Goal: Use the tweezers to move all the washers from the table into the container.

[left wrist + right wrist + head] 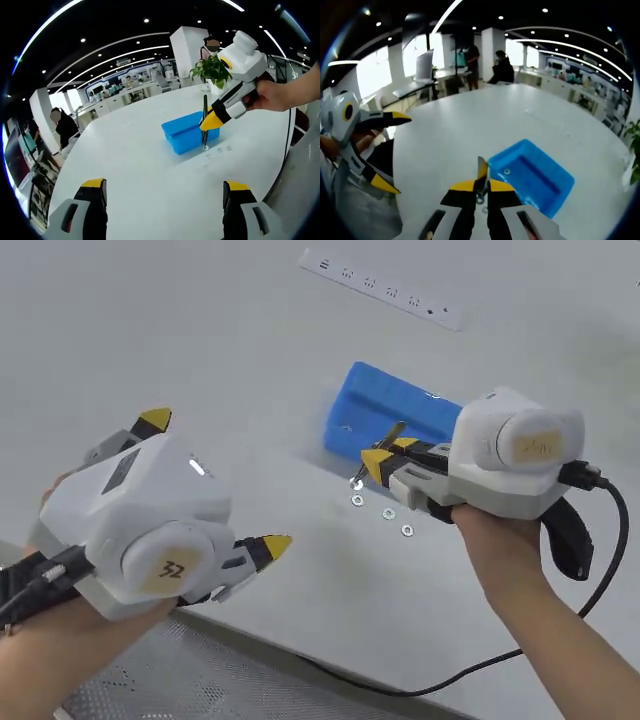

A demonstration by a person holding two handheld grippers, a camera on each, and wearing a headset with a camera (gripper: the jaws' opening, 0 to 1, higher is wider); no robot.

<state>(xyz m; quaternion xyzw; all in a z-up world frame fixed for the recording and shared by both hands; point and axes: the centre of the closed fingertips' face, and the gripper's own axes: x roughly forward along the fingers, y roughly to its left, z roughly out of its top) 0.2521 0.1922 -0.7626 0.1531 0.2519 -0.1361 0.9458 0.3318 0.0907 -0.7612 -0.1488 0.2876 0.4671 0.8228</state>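
My right gripper (380, 465) is shut on a pair of dark tweezers (380, 452), whose tips point down at a washer (357, 484) just in front of the blue container (390, 415). Three more small steel washers (388, 513) lie in a loose row on the white table. In the left gripper view the tweezers (205, 117) touch down beside the container (185, 132), with washers (219, 149) next to them. One washer (506, 171) lies inside the container (537, 180). My left gripper (212, 483) is open and holds nothing, to the left and nearer the table's edge.
A white power strip (380, 287) lies at the far side of the table. A black cable (560, 620) hangs from the right gripper over the table's front edge. A potted plant (215, 67) stands beyond the container. People (62, 127) stand in the background.
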